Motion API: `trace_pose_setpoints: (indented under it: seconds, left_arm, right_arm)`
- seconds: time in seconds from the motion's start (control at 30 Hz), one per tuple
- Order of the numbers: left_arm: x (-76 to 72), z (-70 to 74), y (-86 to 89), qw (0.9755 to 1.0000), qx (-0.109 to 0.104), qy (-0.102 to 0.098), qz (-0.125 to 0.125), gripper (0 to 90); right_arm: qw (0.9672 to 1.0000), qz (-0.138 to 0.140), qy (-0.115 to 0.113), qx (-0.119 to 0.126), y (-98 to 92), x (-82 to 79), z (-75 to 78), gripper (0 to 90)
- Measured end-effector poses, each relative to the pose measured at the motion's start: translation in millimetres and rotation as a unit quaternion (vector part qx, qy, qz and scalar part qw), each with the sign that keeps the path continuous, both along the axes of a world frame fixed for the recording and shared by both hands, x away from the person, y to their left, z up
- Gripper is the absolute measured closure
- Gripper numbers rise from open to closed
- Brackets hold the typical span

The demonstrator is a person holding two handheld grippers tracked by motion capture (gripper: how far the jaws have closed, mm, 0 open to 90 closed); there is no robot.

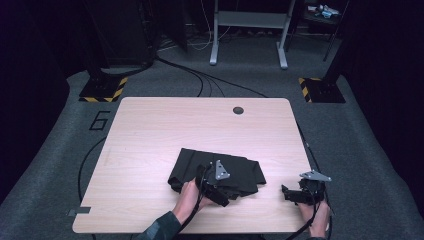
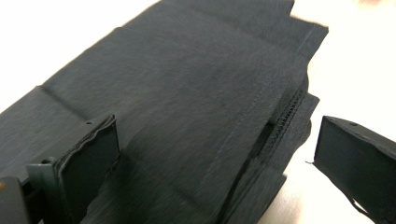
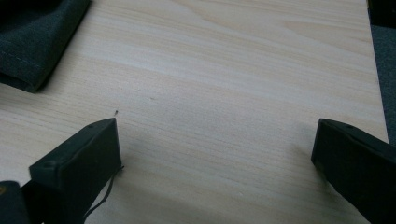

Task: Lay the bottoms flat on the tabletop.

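- A dark folded cloth [image 1: 220, 172] lies on the near half of the wooden table [image 1: 150, 135], a little right of the middle, its layers stacked unevenly.
- The left gripper [image 1: 220, 192] sits right over the cloth's near edge, held by the person's left hand [image 1: 189, 195], with its grey plate above the fabric.
- In the left gripper view, its jaws stand wide apart: one is down over the cloth [image 2: 187, 93] surface, the other is just off the stitched, layered edge, above bare table. Nothing is pinched between them.
- The right gripper [image 1: 292, 194] rests near the table's near right corner, held by the right hand [image 1: 315, 215], clear of the cloth and to its right.
- In the right gripper view, those jaws are also spread wide over bare wood [image 3: 224, 93], with a corner of the cloth [image 3: 32, 42] up at the far left, apart from them.
- On the table's far side there is a small round hole [image 1: 238, 110], well away from the cloth.
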State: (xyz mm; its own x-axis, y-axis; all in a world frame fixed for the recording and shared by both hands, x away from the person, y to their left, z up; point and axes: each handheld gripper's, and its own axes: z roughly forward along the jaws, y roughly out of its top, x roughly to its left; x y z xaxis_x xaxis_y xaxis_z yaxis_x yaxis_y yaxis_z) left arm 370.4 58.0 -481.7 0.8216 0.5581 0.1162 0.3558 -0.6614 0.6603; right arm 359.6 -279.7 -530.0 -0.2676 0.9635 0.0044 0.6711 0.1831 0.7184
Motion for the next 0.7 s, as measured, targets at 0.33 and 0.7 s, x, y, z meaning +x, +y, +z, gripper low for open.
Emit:
trace_pose_setpoints:
  seconds: [0.33,0.7]
  left_arm:
    - [3.1,-4.4,-5.6,0.9996,0.029,-0.008,0.002,27.0]
    - [6.8,-1.2,-2.2,0.9994,0.009,0.014,-0.031,54.5]
  right_arm:
    - [1.0000,0.001,-0.002,-0.001,-0.5,0.1,0.0,1.1]
    - [1.0000,0.001,-0.002,-0.001,-0.5,0.1,0.0,1.3]
